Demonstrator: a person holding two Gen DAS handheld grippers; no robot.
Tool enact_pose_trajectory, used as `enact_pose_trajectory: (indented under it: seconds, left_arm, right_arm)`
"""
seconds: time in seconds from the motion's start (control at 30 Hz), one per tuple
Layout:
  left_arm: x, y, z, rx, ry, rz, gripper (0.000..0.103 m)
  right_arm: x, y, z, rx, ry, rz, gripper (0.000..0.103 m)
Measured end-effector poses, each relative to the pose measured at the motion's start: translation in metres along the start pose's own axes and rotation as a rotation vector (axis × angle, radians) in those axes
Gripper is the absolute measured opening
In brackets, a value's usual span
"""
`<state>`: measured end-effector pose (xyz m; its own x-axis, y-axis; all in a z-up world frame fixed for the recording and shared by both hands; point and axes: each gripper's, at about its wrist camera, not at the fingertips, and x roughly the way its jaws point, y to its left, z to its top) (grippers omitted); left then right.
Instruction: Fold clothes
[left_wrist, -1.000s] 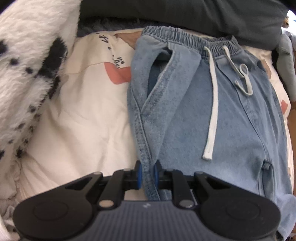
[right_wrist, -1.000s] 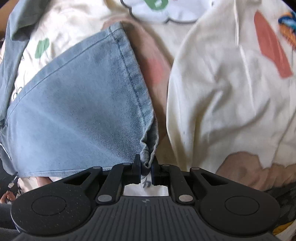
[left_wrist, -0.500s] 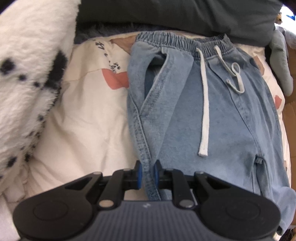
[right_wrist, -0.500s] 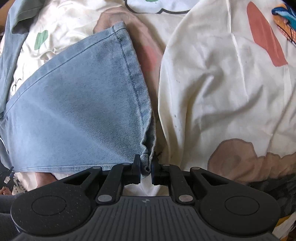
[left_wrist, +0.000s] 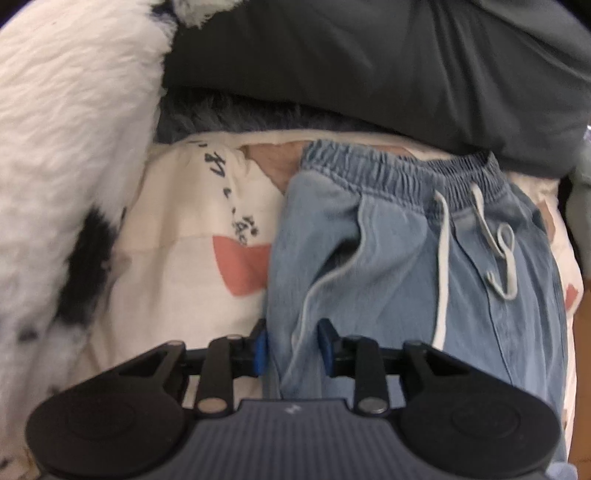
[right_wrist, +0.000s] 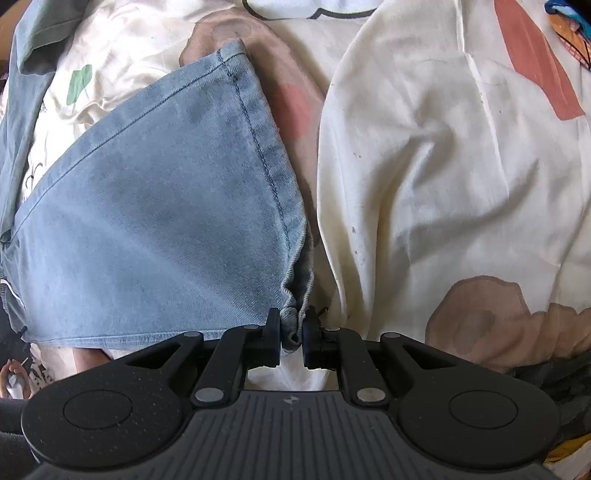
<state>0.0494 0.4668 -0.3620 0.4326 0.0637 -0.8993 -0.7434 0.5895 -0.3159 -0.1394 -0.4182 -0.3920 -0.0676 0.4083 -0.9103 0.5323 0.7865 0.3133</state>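
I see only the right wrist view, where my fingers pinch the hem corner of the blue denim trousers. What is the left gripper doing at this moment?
Observer: The left gripper is open. The side edge of the denim trousers lies between its fingers, not clamped.
Operator: Which end of the garment is ahead of it?
Observer: The elastic waistband, with a white drawstring lying loose down the front.
Operator: What is beyond the waistband?
Observer: A dark grey cloth, and a white furry blanket with black spots on the left of that view.
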Motion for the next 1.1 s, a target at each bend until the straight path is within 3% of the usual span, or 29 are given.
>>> enact_pose_trajectory:
  seconds: [0.13, 0.2, 0.23, 0.27, 0.63, 0.77, 0.83, 0.9, 1.1]
  left_arm:
    - [0.006, 0.006, 0.006, -0.033, -0.009, -0.009, 0.033]
    - [0.003, 0.003, 0.008, -0.023, -0.016, -0.005, 0.022]
    - [0.000, 0.002, 0.010, -0.015, -0.021, -0.001, 0.010]
    - [-0.002, 0.000, 0.011, -0.007, -0.025, 0.003, 0.008]
    - [-0.016, -0.012, 0.023, 0.070, -0.061, 0.054, 0.007]
    - [0.001, -0.017, 0.016, 0.109, -0.002, 0.121, 0.013]
    - [0.001, -0.022, 0.011, 0.128, 0.017, 0.127, 0.020]
    - [-0.002, -0.026, 0.006, 0.137, 0.025, 0.121, 0.028]
    - [-0.004, -0.021, -0.016, 0.127, 0.067, 0.122, 0.030]
  right_arm:
    - [-0.001, 0.001, 0.000, -0.018, 0.004, -0.011, 0.010]
    - [-0.002, 0.002, 0.000, -0.027, 0.006, -0.017, 0.009]
    - [-0.002, 0.002, 0.000, -0.031, 0.007, -0.019, 0.009]
    - [-0.003, 0.002, 0.001, -0.036, 0.008, -0.022, 0.009]
    - [-0.004, 0.010, -0.001, -0.036, 0.051, -0.041, 0.008]
    - [0.001, 0.016, 0.007, -0.099, 0.060, -0.029, 0.010]
    - [-0.001, 0.020, 0.012, -0.143, 0.061, -0.003, 0.016]
    - [-0.005, 0.023, 0.017, -0.170, 0.050, 0.033, 0.054]
    - [-0.035, 0.022, 0.036, -0.213, -0.106, 0.076, 0.059]
